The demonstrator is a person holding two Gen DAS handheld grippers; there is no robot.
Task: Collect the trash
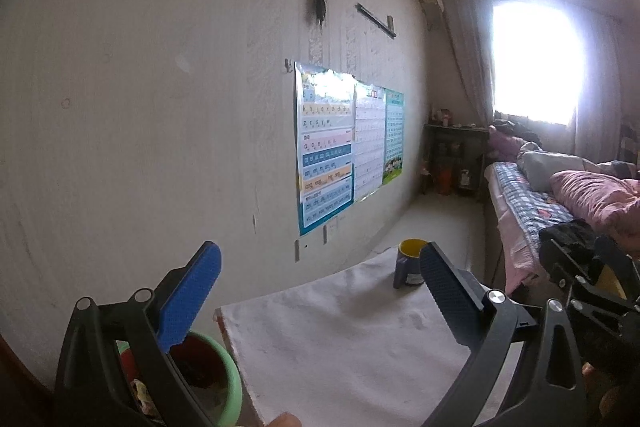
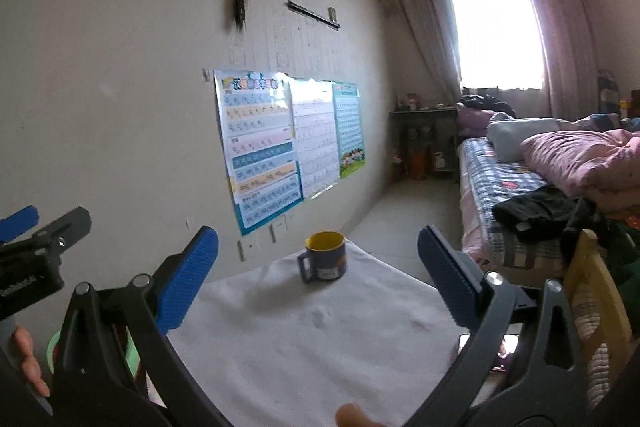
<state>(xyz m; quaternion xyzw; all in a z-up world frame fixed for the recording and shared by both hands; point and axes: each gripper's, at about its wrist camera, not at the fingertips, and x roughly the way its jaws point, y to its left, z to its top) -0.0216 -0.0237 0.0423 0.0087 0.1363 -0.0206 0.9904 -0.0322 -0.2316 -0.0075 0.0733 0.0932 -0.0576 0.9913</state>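
Observation:
My left gripper (image 1: pixel 320 259) is open, its blue pads spread wide with nothing between them, held above a table under a white cloth (image 1: pixel 340 343). Below its left finger stands a green bin (image 1: pixel 234 383) with crumpled scraps (image 1: pixel 140 393) and something red inside, partly hidden by the finger. My right gripper (image 2: pixel 318 243) is also open and holds nothing. It faces a blue mug with a yellow inside (image 2: pixel 325 259) that stands upright at the far end of the cloth (image 2: pixel 300 339). The mug (image 1: pixel 408 265) also shows in the left wrist view.
The wall with posters (image 2: pixel 260 151) runs along the left. A bed (image 2: pixel 520 183) with pink bedding and dark clothes lies on the right, and a wooden chair (image 2: pixel 592 291) stands by the table. A flat, phone-like thing (image 2: pixel 506 347) lies at the table's right edge. The green bin's rim (image 2: pixel 130 353) shows low at the left.

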